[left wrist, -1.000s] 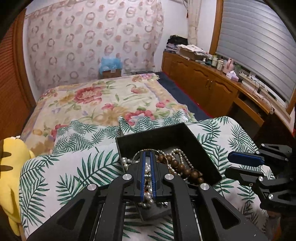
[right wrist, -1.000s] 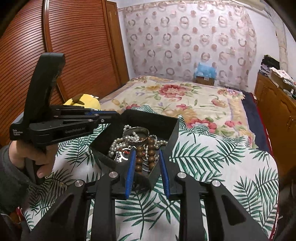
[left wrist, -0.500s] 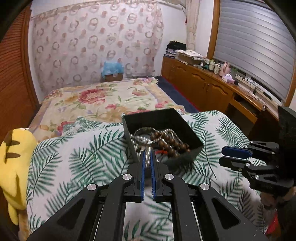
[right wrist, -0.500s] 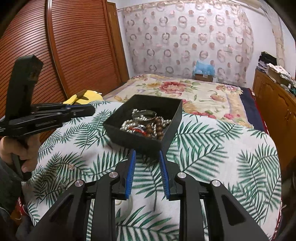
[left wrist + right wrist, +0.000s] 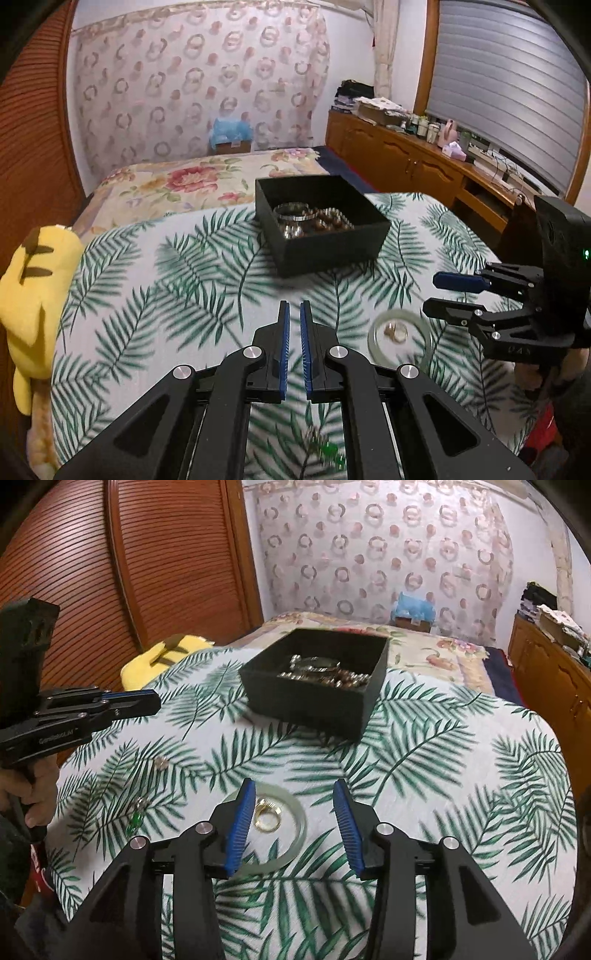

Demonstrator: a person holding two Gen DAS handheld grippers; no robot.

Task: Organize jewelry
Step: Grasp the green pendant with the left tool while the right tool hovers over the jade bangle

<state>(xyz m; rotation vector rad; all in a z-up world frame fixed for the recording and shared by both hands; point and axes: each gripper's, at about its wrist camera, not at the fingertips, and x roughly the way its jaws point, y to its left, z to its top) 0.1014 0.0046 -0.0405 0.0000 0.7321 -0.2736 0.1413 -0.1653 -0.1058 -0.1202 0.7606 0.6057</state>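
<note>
Left hand-held gripper (image 5: 292,314): fingers nearly pressed together, pinching nothing, above the leaf-print cloth (image 5: 192,295).
Right hand-held gripper (image 5: 294,812): fingers spread, empty, over the dish (image 5: 291,814).
Box (image 5: 314,698): black, open, on the cloth beyond both grippers, beads (image 5: 343,679) and a bangle (image 5: 291,214) inside.
Dish: glass, near edge, holds a gold ring (image 5: 266,819).
Loose pieces: green-stone earring (image 5: 136,818) and small trinket (image 5: 161,763) left of the dish.

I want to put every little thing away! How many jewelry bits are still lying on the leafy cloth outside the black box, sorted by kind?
Pale green bangle: 1
Gold ring, lying inside the bangle: 1
Green-stone piece: 1
Small silvery piece: 1
Total: 4
</note>
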